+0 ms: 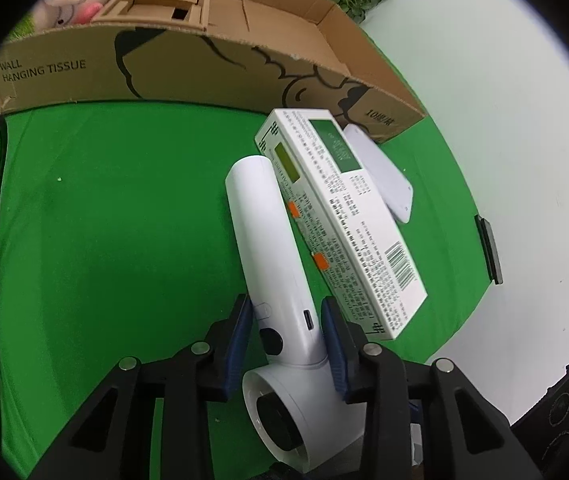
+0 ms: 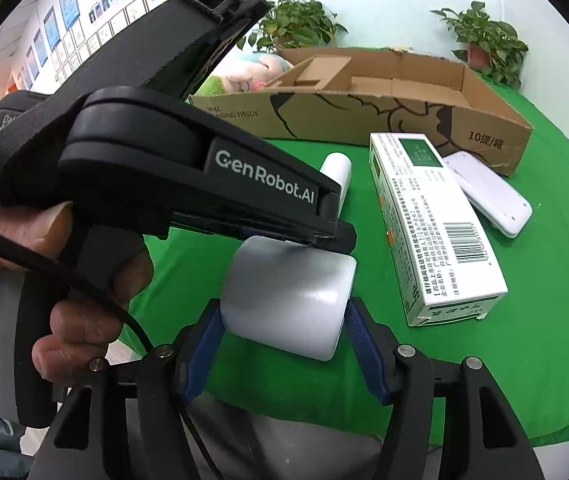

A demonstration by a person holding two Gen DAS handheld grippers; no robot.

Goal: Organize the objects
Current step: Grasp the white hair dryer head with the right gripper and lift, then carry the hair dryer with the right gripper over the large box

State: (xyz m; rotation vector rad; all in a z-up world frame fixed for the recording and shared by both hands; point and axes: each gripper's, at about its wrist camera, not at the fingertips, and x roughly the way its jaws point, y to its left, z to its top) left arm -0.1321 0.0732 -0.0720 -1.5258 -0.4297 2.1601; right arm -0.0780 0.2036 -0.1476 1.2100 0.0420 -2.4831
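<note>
The white plastic handheld fan (image 1: 272, 264) runs lengthwise away from the left gripper (image 1: 286, 344), which pinches its handle; the right gripper (image 2: 284, 340) straddles its head, spread.

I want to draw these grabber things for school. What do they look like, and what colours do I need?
Each gripper is black plastic with two fingers wearing ribbed blue pads and small round silver bolts. The left gripper has a pistol-style handle, white "GenRobot.AI" lettering on its side and a black cable trailing from it. The right gripper shows the same black frame. The hand holding the handle is bare, with a grey sleeve below.
</note>
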